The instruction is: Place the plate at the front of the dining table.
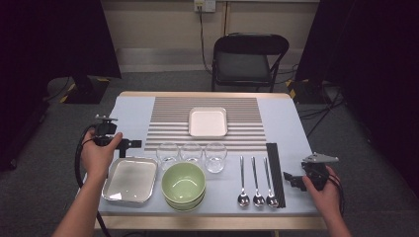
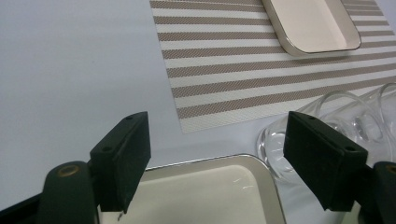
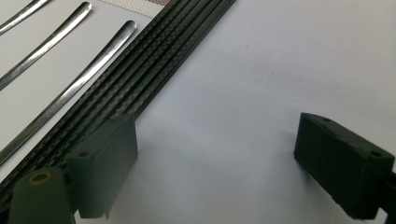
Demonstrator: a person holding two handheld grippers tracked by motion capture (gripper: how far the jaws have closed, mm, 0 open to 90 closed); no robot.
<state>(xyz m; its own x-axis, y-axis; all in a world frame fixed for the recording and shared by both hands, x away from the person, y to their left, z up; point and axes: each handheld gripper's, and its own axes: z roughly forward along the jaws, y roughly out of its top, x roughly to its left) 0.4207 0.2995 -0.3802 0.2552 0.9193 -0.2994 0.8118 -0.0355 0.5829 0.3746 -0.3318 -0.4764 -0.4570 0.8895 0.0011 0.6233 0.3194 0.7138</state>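
Clearly the left gripper [image 1: 129,144] hung just over the far rim of the square metal tray [image 1: 130,180] at the counter's [image 1: 133,106] near left, its jaws spread wide with nothing between them. Close beside that rim stood three clear glasses [image 1: 191,152], and a careless descent or a sideways swing could probably have knocked the nearest one over or sent it rolling onto the striped placemat [image 1: 170,121]. The tray's thin, slick edge might also have slipped from the grip. The right gripper [image 1: 291,178] sat low beside the black chopsticks [image 1: 274,170], jaws likewise apart and empty; a nudge there would likely have scattered them against the spoons [image 1: 256,185].
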